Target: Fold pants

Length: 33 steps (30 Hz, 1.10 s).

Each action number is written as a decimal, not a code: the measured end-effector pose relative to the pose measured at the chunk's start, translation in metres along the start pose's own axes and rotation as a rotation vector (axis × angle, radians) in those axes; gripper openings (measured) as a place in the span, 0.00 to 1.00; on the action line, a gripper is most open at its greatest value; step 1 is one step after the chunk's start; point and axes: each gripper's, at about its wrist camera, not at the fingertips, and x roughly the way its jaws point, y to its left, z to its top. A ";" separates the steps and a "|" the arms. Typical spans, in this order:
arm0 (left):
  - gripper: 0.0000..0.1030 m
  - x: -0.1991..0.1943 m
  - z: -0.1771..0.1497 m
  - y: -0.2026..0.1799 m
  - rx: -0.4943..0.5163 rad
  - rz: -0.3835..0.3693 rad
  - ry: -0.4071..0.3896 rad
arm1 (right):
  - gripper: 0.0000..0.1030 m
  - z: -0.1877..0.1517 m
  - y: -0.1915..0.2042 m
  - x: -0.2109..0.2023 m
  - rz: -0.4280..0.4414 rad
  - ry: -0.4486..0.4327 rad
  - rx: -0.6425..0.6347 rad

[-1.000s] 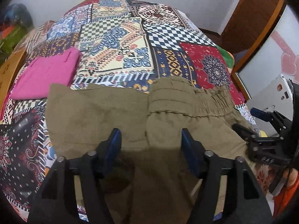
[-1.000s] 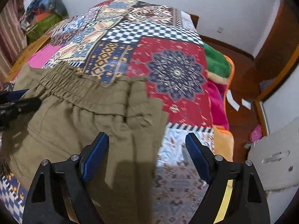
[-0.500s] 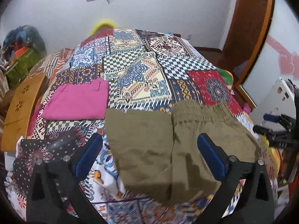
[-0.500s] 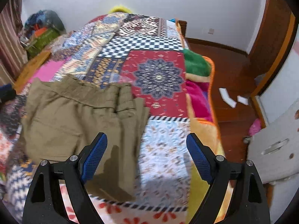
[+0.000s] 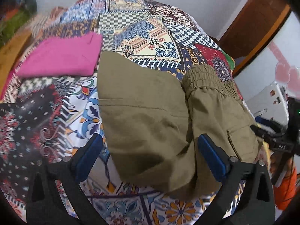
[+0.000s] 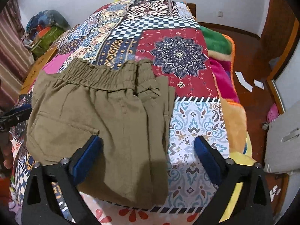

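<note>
Olive-green pants (image 5: 150, 116) lie folded on the patchwork bedspread (image 5: 150, 33), elastic waistband toward the far right. They also show in the right wrist view (image 6: 105, 116), with a back pocket near the left finger. My left gripper (image 5: 150, 155) is open and empty, hovering over the pants' near edge. My right gripper (image 6: 148, 157) is open and empty over the pants' near right corner. The right gripper shows at the right edge of the left wrist view (image 5: 271, 138).
A folded pink garment (image 5: 60, 56) lies on the bed, far left of the pants. Bright fleece blankets (image 6: 221, 60) hang over the bed's right side. Wooden floor with paper scraps (image 6: 245, 82) lies to the right. Bags (image 6: 46, 33) are piled at far left.
Both grippers pulled back and up from the pants, then came down close over them again. Both stayed open and empty. The pants lie as before.
</note>
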 end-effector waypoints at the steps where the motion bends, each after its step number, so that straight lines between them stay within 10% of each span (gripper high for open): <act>1: 0.99 0.002 0.002 0.001 -0.007 -0.008 0.005 | 1.00 0.000 -0.002 0.001 0.004 0.002 0.006; 33: 0.99 0.008 0.017 -0.002 -0.074 -0.282 0.023 | 1.00 0.004 -0.014 0.024 0.061 0.041 0.021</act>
